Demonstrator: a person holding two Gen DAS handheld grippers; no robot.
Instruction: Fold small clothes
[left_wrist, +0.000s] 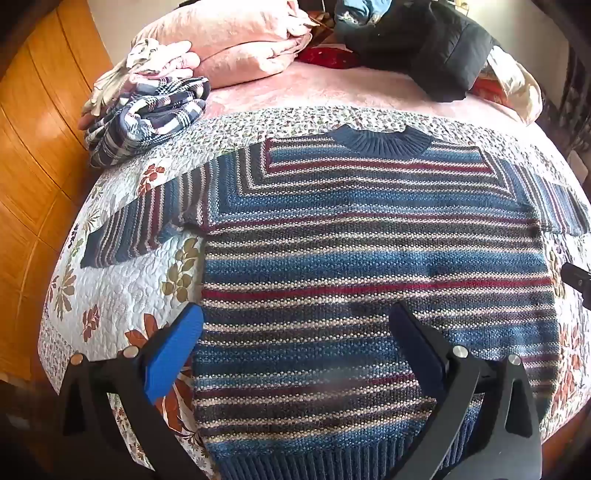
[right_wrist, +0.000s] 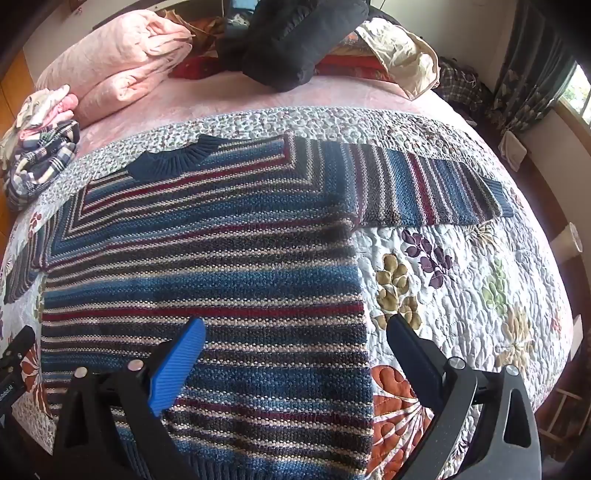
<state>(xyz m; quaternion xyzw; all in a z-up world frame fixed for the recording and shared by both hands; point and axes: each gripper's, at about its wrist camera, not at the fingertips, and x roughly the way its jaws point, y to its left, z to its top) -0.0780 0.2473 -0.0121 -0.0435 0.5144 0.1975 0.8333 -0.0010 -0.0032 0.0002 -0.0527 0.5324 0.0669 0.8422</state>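
A striped knit sweater (left_wrist: 369, 236) in blue, red, grey and cream lies flat on a floral quilt (left_wrist: 122, 295), collar away from me, both sleeves spread out sideways. My left gripper (left_wrist: 295, 321) is open above the lower left part of the sweater (right_wrist: 207, 258), its blue pad over the left side edge. My right gripper (right_wrist: 295, 328) is open over the lower right side edge, with nothing between its fingers. The right sleeve (right_wrist: 424, 188) stretches out to the right. The tip of the right gripper shows at the right edge of the left wrist view.
A folded plaid garment (left_wrist: 147, 114) and pink clothes (left_wrist: 166, 61) sit at the far left of the bed. A pink duvet (left_wrist: 236, 40) and a black jacket (left_wrist: 424, 40) lie at the head. A wooden wardrobe (left_wrist: 33, 147) stands left; curtains and a window (right_wrist: 576, 92) stand right.
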